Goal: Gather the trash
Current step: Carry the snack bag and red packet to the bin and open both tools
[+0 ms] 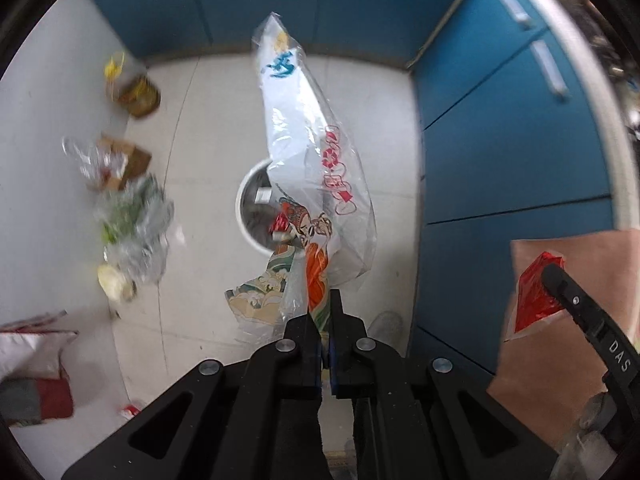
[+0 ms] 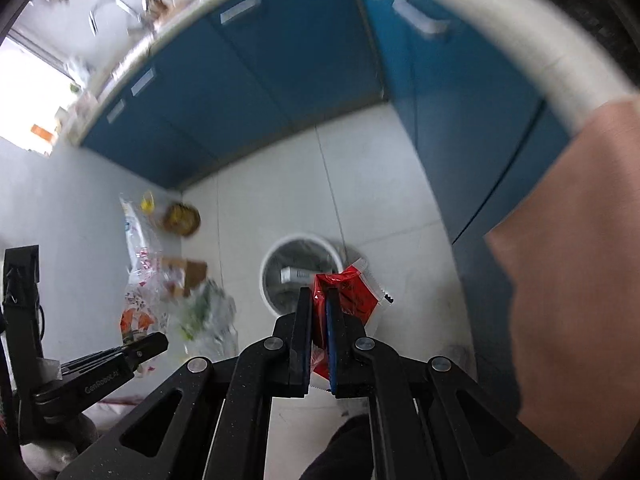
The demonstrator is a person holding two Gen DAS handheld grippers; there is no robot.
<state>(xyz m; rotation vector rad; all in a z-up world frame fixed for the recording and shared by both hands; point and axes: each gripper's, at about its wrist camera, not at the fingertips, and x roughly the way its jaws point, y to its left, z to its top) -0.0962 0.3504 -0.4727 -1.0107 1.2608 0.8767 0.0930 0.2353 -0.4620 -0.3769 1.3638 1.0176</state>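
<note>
Trash in both grippers above the round white bin (image 1: 244,216): my left gripper (image 1: 320,300) pinches a limp, clear printed plastic bag (image 1: 308,152) by its edge; my right gripper (image 2: 319,300) clamps a crinkly red foil wrapper (image 2: 348,288). Both look light, slippery.

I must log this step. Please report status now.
Left gripper shut on clear printed bag. Right gripper shut on red wrapper. Both above white bin. More litter on floor.
</note>
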